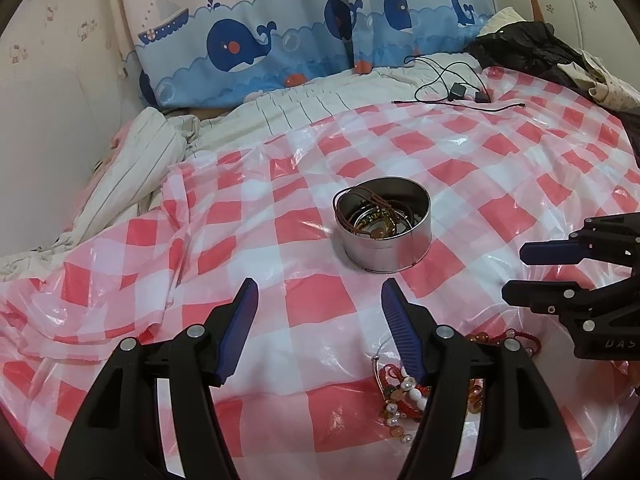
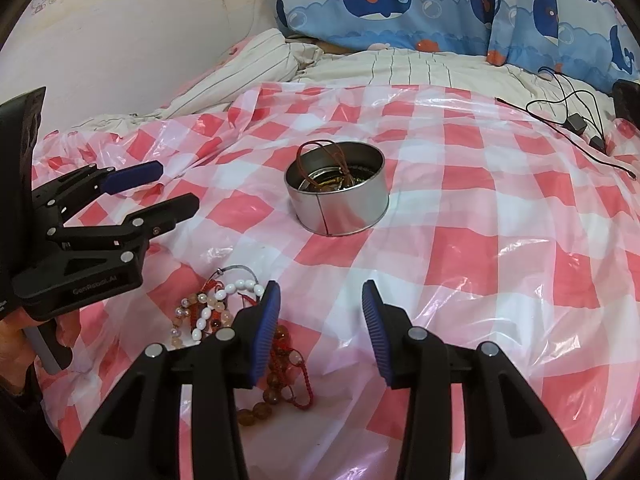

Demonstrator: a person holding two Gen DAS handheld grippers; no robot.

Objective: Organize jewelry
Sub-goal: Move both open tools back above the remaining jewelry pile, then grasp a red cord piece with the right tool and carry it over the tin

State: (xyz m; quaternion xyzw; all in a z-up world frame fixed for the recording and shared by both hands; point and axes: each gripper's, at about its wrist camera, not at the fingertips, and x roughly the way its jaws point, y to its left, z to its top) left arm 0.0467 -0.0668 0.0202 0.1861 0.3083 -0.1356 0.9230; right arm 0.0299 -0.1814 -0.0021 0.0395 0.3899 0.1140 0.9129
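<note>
Both empty: left gripper (image 1: 320,300) wide, right gripper (image 2: 320,300) narrower; bead pile (image 2: 224,320) lies under right's left finger, nearer it; tin (image 2: 336,196) ahead.

We see a sheet (image 1: 304,304) checked in red and white, glossy. On it the tin (image 1: 386,240) is plain silver, with brown cord (image 2: 320,156) looped over its rim. The beads (image 2: 224,312) are white, amber and pale peach, strung on red thread. Our grippers are black with blue ribbed pads (image 1: 240,320). The pillows (image 1: 256,52) are light blue, printed with dark blue whales, boats and orange fish. The bedding (image 1: 304,104) beneath is cream with thin dark stripes. A black cable (image 1: 448,84) lies beyond.
</note>
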